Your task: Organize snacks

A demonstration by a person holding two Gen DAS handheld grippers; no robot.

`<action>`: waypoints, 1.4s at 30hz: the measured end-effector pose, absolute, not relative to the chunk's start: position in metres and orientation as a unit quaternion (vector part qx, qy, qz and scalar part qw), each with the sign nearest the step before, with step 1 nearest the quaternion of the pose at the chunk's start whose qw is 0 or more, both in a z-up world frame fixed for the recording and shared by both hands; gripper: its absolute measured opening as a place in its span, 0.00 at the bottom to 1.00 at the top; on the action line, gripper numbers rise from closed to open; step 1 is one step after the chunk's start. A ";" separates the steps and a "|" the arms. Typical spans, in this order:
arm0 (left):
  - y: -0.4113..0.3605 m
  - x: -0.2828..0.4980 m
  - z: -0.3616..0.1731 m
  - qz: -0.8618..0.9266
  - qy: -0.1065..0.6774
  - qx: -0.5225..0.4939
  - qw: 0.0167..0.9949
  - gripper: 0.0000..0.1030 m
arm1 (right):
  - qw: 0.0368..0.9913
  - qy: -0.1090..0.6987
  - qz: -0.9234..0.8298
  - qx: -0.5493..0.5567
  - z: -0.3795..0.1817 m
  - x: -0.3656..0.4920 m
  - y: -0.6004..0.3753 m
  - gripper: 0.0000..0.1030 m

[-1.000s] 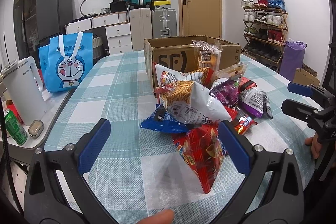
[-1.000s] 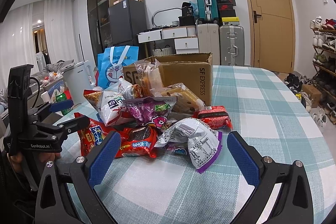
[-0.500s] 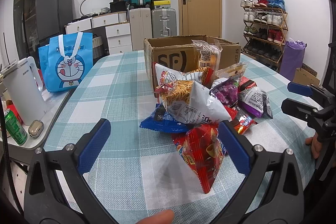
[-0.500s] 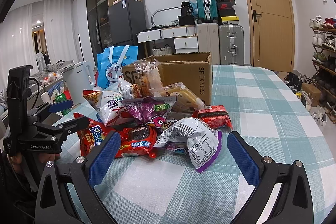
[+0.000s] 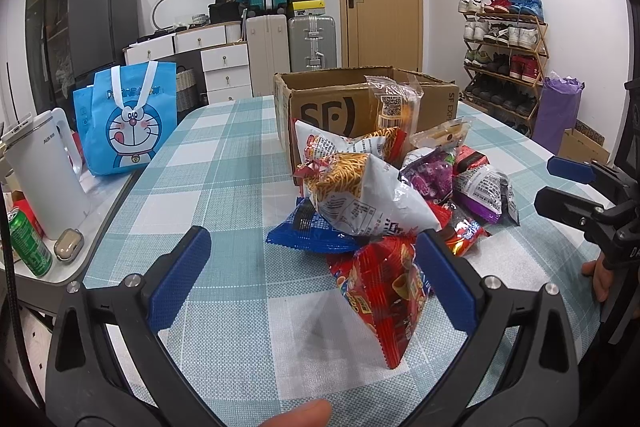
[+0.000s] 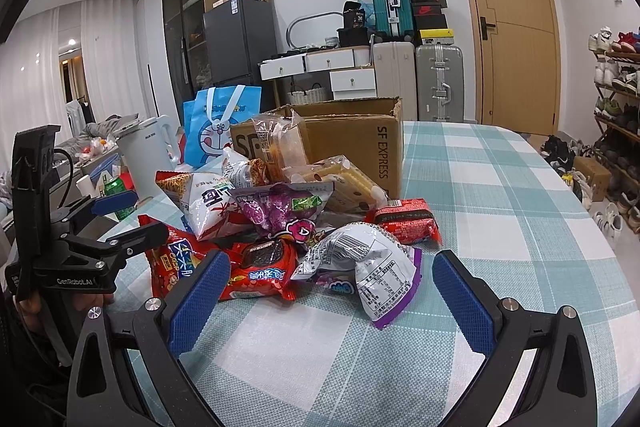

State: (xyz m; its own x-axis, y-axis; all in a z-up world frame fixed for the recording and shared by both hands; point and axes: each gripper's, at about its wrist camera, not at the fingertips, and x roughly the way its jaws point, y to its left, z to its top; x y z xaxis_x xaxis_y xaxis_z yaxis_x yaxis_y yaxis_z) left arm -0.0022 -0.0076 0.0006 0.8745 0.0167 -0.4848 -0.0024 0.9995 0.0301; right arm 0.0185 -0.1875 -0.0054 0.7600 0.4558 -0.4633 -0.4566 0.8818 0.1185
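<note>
A pile of snack bags lies on the checked table in front of an open cardboard box (image 5: 360,103), which also shows in the right wrist view (image 6: 352,143). A red bag (image 5: 384,291) lies nearest my left gripper (image 5: 312,267), which is open and empty just short of the pile. A white noodle bag (image 5: 360,195) tops the pile. My right gripper (image 6: 326,291) is open and empty, with a white and purple bag (image 6: 372,267) and a red cookie pack (image 6: 260,271) just beyond its fingers. Each gripper shows in the other's view, left (image 6: 120,219) and right (image 5: 580,187).
A blue Doraemon bag (image 5: 128,123), a white kettle (image 5: 44,171) and a green can (image 5: 28,243) stand on a side table to the left. A shoe rack (image 5: 504,59) stands at the right wall. Suitcases and drawers line the back wall.
</note>
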 end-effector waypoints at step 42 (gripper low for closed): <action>-0.024 0.011 -0.015 -0.052 0.331 0.005 0.942 0.87 | 0.875 0.438 0.198 0.064 -0.030 0.103 -0.183 1.00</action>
State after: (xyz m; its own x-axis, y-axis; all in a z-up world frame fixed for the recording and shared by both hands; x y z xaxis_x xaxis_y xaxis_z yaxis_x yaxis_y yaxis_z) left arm 0.0114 -0.0242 -0.0145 0.7757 -0.0951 -0.6238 0.1013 0.9945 -0.0256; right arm 0.1030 -0.1831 -0.0301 0.5379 0.4020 -0.7410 -0.2894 0.9136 0.2856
